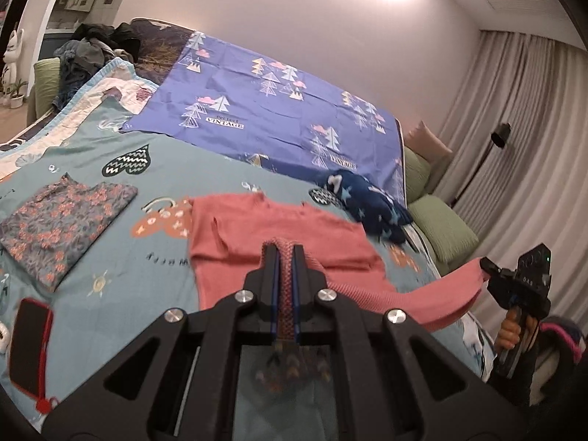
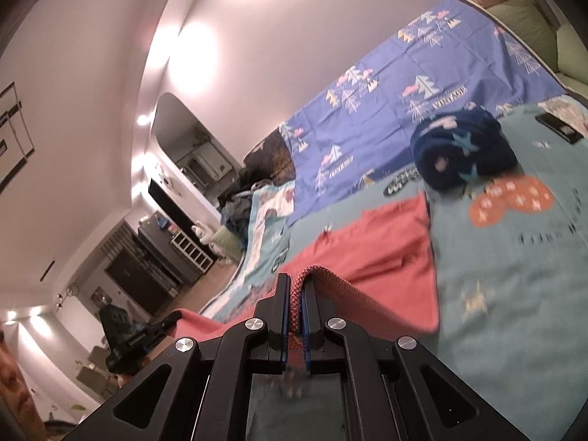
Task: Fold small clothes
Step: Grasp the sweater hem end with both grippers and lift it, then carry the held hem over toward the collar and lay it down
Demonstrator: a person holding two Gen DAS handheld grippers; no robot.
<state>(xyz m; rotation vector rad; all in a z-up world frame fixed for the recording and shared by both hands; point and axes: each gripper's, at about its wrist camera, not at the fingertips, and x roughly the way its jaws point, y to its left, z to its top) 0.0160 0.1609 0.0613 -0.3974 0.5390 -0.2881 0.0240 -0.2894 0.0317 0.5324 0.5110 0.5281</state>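
A pink knitted garment (image 1: 279,235) lies partly spread on the teal bedspread (image 1: 121,257). My left gripper (image 1: 284,253) is shut on its ribbed hem. My right gripper (image 2: 296,286) is shut on another part of the same hem, and it shows in the left wrist view (image 1: 488,270) at the right, off the bed's edge. The hem stretches lifted between the two grippers. The pink garment also shows in the right wrist view (image 2: 378,253). A folded floral garment (image 1: 62,224) lies at the left. A dark blue star-print garment (image 1: 371,202) is bunched at the far right.
A red-cased phone (image 1: 29,349) lies at the bed's near left. A purple tree-print sheet (image 1: 275,106) covers the far half. A clothes pile (image 1: 95,47) sits at the far left. Green cushions (image 1: 441,228) and curtains stand to the right. A dark phone (image 2: 558,128) lies on the bed.
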